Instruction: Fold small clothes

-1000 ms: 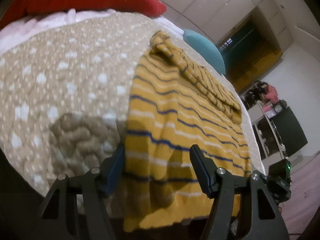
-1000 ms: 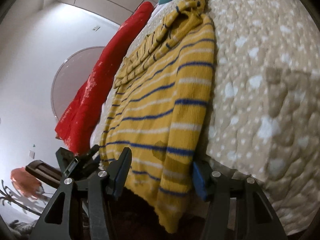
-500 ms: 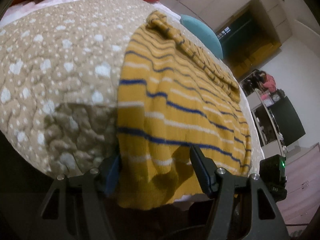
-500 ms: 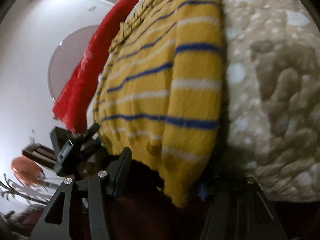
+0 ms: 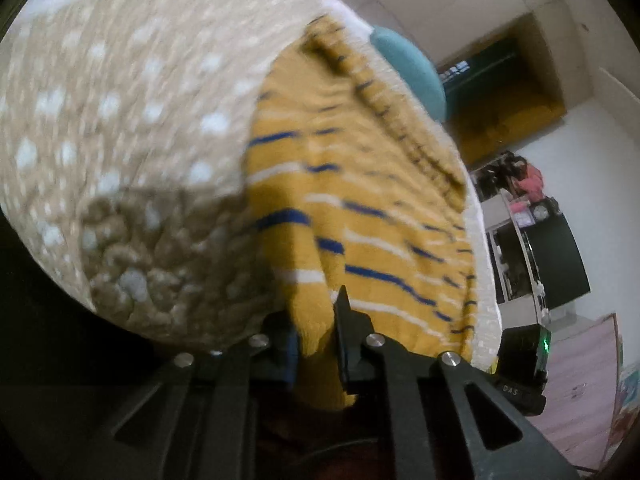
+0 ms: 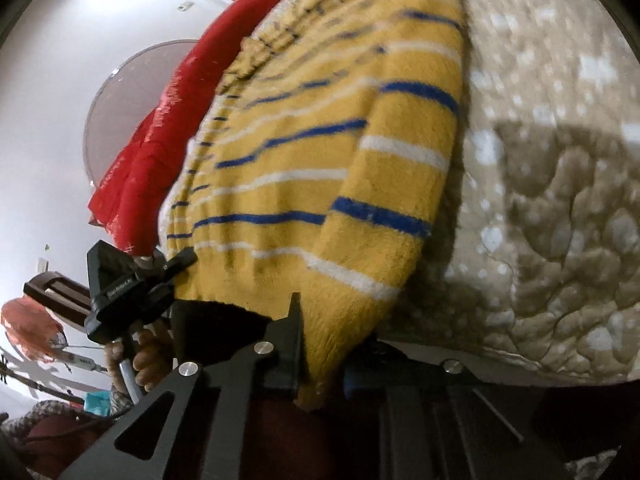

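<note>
At the bottom of its frame the left gripper [image 5: 316, 332] is closing, pinching a bunched fold at the hem of the yellow striped sweater [image 5: 360, 200]. The right gripper [image 6: 320, 344] is closing likewise on the hem's other corner, though blur hides its far finger. The sweater lies on the spotted beige bedspread [image 6: 560, 160], red pillow [image 6: 160, 140] beyond.

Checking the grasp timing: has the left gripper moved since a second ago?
Yes. The left gripper has pushed in toward the bed edge; its jaws, wide apart before, are closing on the sweater hem pinched between them.
</note>
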`<action>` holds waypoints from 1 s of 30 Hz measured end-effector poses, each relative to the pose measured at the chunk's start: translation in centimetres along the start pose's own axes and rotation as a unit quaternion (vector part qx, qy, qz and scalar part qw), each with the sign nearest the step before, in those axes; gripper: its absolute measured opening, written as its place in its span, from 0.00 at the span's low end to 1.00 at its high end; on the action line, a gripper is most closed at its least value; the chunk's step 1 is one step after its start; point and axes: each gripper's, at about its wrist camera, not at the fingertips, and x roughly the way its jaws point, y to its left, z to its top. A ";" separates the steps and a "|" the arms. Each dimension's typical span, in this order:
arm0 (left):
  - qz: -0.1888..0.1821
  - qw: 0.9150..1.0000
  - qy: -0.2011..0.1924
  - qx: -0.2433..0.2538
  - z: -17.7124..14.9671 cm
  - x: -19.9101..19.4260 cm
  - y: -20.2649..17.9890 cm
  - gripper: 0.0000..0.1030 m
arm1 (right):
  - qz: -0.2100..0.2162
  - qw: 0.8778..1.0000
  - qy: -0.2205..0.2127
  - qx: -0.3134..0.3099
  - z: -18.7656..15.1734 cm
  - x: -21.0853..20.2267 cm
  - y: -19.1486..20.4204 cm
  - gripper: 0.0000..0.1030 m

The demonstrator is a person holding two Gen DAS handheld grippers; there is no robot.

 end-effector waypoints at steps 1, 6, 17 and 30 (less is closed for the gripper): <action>-0.004 1.000 -0.008 0.014 0.3 -0.7 -1.0 0.13 | 0.003 1.000 -0.006 -0.006 0.1 -0.5 0.5 0.13; -0.022 0.996 -0.049 0.071 3.2 -3.0 -5.1 0.12 | 0.004 0.997 -0.051 -0.050 1.6 -3.6 3.9 0.09; -0.024 0.988 -0.114 0.106 13.4 -1.8 -10.4 0.11 | -0.003 0.981 -0.154 -0.119 10.7 -8.7 8.5 0.09; 0.046 0.991 -0.096 0.081 25.9 7.0 -11.2 0.11 | -0.046 0.980 -0.171 -0.096 25.5 -6.0 7.3 0.09</action>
